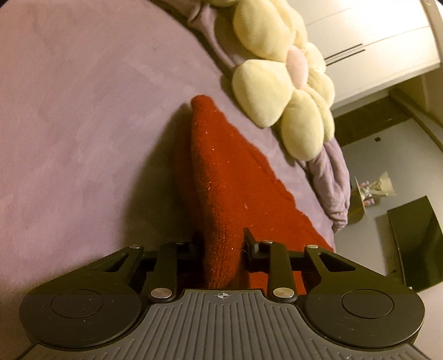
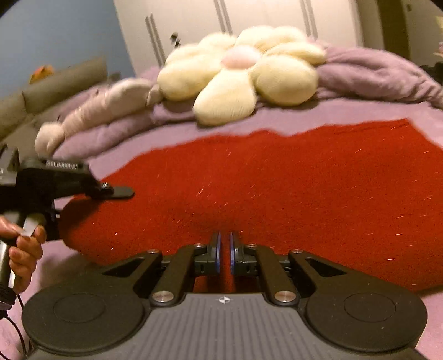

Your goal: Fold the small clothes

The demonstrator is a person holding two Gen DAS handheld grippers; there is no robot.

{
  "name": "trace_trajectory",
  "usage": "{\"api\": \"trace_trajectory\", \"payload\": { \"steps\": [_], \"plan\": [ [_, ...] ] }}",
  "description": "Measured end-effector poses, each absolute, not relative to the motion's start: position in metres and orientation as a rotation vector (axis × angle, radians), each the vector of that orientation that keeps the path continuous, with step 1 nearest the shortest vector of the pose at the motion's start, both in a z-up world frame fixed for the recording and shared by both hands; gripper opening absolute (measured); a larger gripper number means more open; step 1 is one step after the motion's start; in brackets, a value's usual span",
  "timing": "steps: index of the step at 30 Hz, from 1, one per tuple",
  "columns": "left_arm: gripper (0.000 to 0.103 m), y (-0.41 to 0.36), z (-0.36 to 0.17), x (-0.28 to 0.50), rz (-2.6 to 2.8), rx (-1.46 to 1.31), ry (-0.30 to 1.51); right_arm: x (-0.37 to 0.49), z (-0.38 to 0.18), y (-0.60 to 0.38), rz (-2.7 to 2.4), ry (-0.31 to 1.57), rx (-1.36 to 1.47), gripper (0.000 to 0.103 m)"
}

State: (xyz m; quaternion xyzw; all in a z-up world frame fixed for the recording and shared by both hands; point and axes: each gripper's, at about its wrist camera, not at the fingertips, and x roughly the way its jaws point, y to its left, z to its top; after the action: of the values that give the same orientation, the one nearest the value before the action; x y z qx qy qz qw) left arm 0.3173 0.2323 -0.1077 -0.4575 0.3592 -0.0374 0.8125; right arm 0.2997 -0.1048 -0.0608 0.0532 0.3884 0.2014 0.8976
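A red knitted garment [image 2: 277, 182] lies spread on the purple bed cover [image 2: 415, 113]. In the left wrist view my left gripper [image 1: 221, 243] is shut on a thick raised fold of the red garment [image 1: 218, 177], which runs away from the fingers toward the pillow. In the right wrist view my right gripper [image 2: 224, 246] sits low at the garment's near edge, its blue-padded fingers [image 2: 218, 249] nearly together; whether cloth is between them is hidden. The left gripper [image 2: 55, 180] shows at the left of that view, held by a hand at the garment's left edge.
A cream flower-shaped plush pillow [image 2: 238, 72] lies at the head of the bed, with a bunched purple blanket [image 2: 373, 74] and a pale rolled cloth [image 2: 97, 110] beside it. White wardrobe doors [image 2: 263, 16] stand behind. The bed's edge and floor [image 1: 368, 160] show at the right.
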Motion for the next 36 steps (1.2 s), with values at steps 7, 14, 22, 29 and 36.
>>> {"api": "trace_trajectory", "payload": {
  "steps": [7, 14, 22, 29, 36],
  "plan": [
    [0.028, 0.211, -0.065, 0.319, -0.147, -0.864, 0.704, 0.291, -0.057, -0.138, 0.293, 0.777, 0.095, 0.006],
    [0.027, 0.146, -0.012, 0.327, -0.259, -0.684, 0.665, 0.293, -0.062, -0.160, 0.316, 0.839, 0.154, 0.006],
    [0.029, 0.025, -0.016, 0.359, -0.400, -0.536, 0.728, 0.271, -0.041, -0.238, 0.117, 0.731, 0.268, 0.013],
    [0.040, -0.028, -0.076, 0.370, -0.396, -0.480, 0.829, 0.265, -0.047, -0.279, 0.053, 0.780, 0.271, 0.013],
    [0.073, -0.006, -0.033, 0.331, -0.451, -0.538, 0.771, 0.261, -0.044, -0.283, 0.056, 0.787, 0.266, 0.021]
  ]
}}
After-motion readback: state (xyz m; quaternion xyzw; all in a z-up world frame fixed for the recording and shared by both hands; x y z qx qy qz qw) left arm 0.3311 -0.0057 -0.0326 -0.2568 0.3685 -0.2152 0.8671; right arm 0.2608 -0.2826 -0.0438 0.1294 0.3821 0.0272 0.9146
